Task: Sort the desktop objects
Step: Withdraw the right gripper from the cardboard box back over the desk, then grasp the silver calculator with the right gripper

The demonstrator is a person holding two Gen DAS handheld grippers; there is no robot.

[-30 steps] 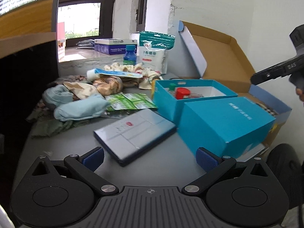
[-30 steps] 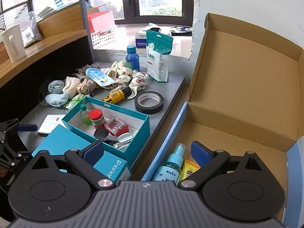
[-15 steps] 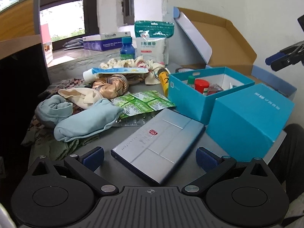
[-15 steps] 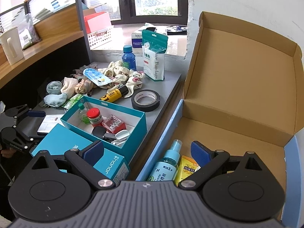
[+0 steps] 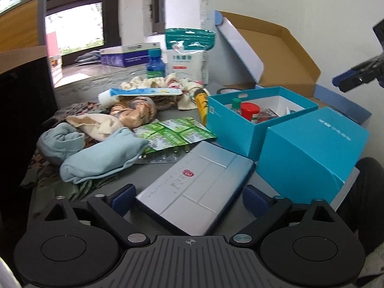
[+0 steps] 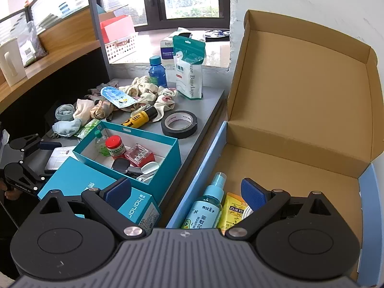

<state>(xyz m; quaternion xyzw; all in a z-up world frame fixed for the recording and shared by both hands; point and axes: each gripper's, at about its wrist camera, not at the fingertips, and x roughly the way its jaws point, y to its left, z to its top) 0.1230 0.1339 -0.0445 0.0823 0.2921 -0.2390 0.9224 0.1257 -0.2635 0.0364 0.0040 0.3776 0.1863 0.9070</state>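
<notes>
Left wrist view. Left gripper (image 5: 189,195), lower centre of frame: jaws spread wide, holding nothing, with the flat silver-grey rectangular case (image 5: 195,186) lying on the grey desktop (image 5: 153,175) between the blue pads. Neither pad appears to touch it, though the right one is hard to judge. Step judged in hand: approach to pick up this case. The next move calls for closing across its narrow width and lifting it level. Case bears a small red seal mark and a line of print too small to read. Open teal cardboard box (image 5: 242,124), centre right, holds a red-capped jar (image 5: 250,111). Green foil sachet sheet (image 5: 175,132), centre: print illegible.

Right wrist view. Right gripper (image 6: 186,193), lower centre: jaws wide apart, empty, hovering over the edge of the brown corrugated carton with blue rim (image 6: 300,124). Teal lid (image 6: 96,192), lower left, reads "honor". White-and-green pouch (image 6: 189,72), upper centre, reads "Bandage". Turquoise spray bottle (image 6: 208,206) carries Chinese characters and a frog figure.
</notes>
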